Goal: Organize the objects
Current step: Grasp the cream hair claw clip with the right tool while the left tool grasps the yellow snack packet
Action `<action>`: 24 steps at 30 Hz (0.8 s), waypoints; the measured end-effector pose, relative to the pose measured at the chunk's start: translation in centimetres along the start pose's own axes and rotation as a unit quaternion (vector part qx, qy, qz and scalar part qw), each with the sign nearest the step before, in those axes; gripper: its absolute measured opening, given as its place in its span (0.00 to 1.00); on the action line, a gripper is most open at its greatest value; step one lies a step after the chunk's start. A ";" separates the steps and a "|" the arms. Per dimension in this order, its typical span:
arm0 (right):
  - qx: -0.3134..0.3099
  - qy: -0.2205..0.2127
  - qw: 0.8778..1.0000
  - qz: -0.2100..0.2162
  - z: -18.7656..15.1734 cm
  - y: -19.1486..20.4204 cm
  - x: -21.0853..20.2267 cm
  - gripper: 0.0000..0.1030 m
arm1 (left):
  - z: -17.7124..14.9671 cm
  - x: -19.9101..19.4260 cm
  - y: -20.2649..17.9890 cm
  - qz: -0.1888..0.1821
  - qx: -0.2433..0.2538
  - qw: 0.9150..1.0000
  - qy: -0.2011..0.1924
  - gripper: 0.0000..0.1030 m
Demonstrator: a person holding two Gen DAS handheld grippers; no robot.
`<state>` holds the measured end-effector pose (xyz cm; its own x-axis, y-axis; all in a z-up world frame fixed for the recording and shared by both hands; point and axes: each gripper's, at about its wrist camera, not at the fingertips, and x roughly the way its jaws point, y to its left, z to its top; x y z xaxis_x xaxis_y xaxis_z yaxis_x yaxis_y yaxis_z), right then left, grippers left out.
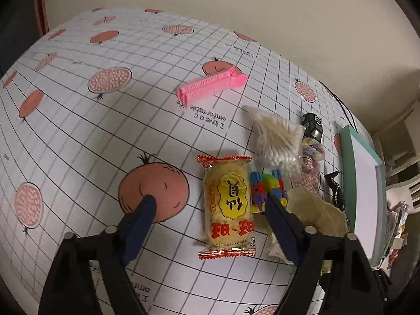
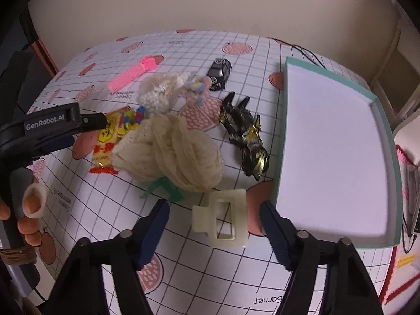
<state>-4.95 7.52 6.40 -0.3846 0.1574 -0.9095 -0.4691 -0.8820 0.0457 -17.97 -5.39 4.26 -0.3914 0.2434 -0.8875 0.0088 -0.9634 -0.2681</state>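
Note:
My left gripper [image 1: 208,202] is open, and the yellow snack packet [image 1: 227,204] lies between its fingers on the table. To the packet's right sit a colourful toy [image 1: 266,191], a bag of cotton swabs [image 1: 278,141] and a cream cloth [image 1: 315,210]. A pink comb [image 1: 210,86] lies farther off. My right gripper [image 2: 214,210] is open above a cream hair claw [image 2: 223,216]. In the right wrist view the cream cloth [image 2: 173,152], the snack packet [image 2: 107,139] and the empty teal tray [image 2: 333,144] all show. The left gripper [image 2: 52,123] enters from the left.
A black-and-gold toy [image 2: 244,134], a black toy car [image 2: 219,73], a pastel scrunchie [image 2: 198,88] and a green clip [image 2: 162,189] lie between the cloth and the tray. A hand [image 2: 29,210] holds the left gripper's handle. The wall stands behind the table.

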 end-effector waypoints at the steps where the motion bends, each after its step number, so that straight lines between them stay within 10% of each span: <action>1: 0.002 0.003 1.000 -0.001 0.0 -0.1 0.1 0.69 | 0.0 0.1 0.1 -0.003 -0.003 1.000 0.001 0.81; 24: 0.004 0.040 0.999 -0.014 -0.2 0.1 2.8 0.51 | -0.4 2.3 0.1 0.005 -0.015 1.000 0.017 0.64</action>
<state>-5.94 7.79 3.77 -0.3066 0.1448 -0.9408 -0.4854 -0.8739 0.0237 -18.47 -4.85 2.09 -0.3596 0.2381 -0.9022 0.0405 -0.9620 -0.2700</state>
